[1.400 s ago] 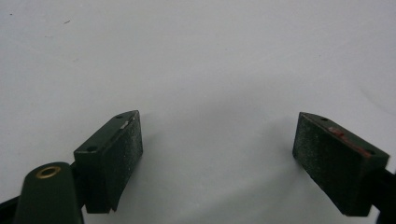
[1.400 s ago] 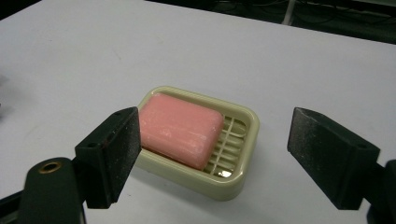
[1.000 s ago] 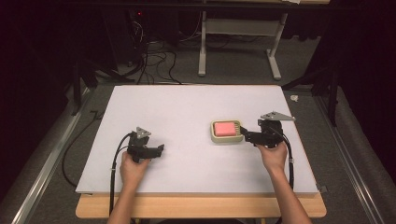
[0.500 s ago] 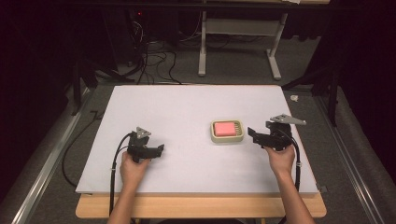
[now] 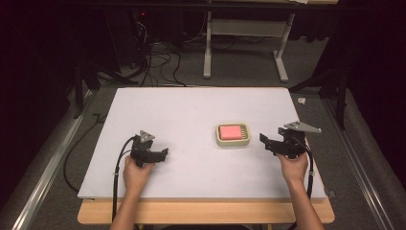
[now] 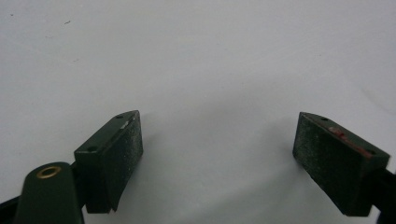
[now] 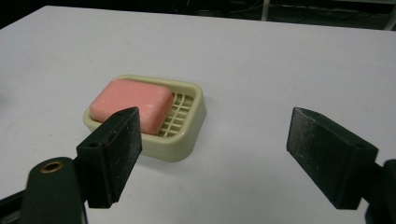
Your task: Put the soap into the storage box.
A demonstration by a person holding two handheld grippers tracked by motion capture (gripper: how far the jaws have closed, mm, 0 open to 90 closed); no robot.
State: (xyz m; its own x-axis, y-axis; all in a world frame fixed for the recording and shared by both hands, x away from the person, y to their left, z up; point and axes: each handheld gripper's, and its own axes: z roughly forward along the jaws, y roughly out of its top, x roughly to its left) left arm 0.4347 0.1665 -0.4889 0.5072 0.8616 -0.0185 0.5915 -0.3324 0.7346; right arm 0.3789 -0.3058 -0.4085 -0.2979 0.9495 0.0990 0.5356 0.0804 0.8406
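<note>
Pink soap in soap dish, just left of right hand-held gripper, jaws apart, empty

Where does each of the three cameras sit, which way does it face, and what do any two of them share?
High view: above the person's side, looking forward and down on the table; forearms, left gripper and right gripper show.
Left gripper view: on the left gripper, facing bare table; two open jaws.
Right gripper view: on the right gripper, facing the soap dish with pink soap; two open jaws.
Shared: high and right gripper views both show dish and soap.
</note>
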